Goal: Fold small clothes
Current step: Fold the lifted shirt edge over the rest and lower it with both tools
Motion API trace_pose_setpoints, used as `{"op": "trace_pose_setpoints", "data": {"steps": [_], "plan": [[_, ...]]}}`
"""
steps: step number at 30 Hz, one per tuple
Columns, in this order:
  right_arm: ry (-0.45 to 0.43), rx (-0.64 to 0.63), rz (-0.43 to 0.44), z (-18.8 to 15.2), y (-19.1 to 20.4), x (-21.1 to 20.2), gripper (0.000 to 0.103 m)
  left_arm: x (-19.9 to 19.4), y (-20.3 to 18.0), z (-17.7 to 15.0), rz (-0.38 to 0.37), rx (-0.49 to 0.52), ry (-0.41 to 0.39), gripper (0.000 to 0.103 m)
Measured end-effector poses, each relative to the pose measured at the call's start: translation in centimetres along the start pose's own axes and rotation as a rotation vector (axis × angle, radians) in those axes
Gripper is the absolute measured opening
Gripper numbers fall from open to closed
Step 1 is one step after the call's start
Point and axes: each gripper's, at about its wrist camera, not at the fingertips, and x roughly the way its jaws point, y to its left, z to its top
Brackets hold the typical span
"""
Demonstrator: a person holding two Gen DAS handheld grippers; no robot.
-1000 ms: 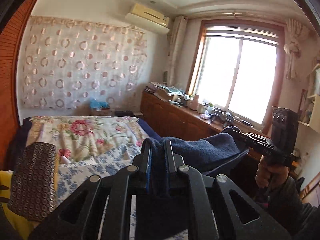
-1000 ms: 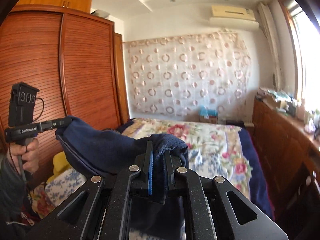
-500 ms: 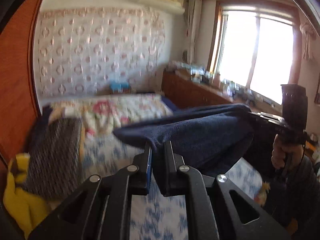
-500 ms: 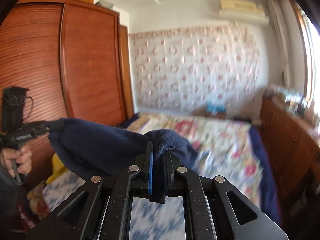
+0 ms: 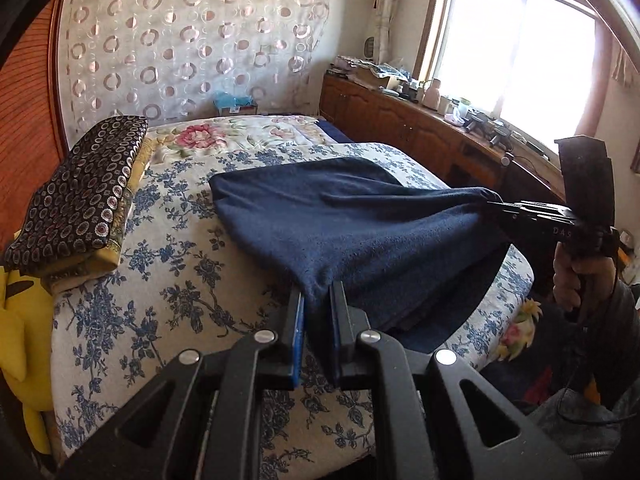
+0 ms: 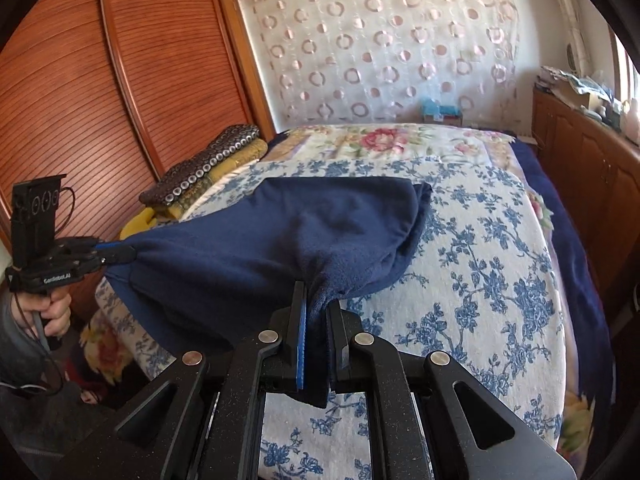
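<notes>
On the bed, toward 12 o'clock, the navy fleece garment now lies, lowered from mid-air; left tool and right tool clench its near corners; ready to fold.

Bright window glare, sharp pics, fisheye-warped edges

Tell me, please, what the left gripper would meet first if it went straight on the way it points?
Probably the dark blue fleece garment it already pinches; the left gripper aims down at the cloth spread ahead, with the blue-flowered white bedspread beneath. Depth is unclear.
</notes>
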Motion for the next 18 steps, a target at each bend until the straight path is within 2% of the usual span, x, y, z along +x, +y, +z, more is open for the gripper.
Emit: {"op": "trace_pose_setpoints", "data": {"steps": [4, 8, 12, 18], "plan": [[-0.003, -0.002, -0.012, 1.0, 0.3, 0.2, 0.005, 0.5, 1.1, 1.6, 0.009, -0.007, -0.017, 0.009], [-0.003, -0.016, -0.031, 3.2, -0.5, 1.8, 0.005, 2.5, 2.8, 4.7, 0.015, -0.034, -0.043, 0.009], [-0.012, 0.02, -0.045, 6.5, -2.4, 4.4, 0.006, 4.9, 4.6, 7.9, 0.023, -0.072, -0.059, 0.01], [0.012, 0.057, -0.064, 9.2, -4.8, 8.5, 0.006, 8.8, 7.1, 10.6, 0.03, -0.092, -0.048, 0.01]]}}
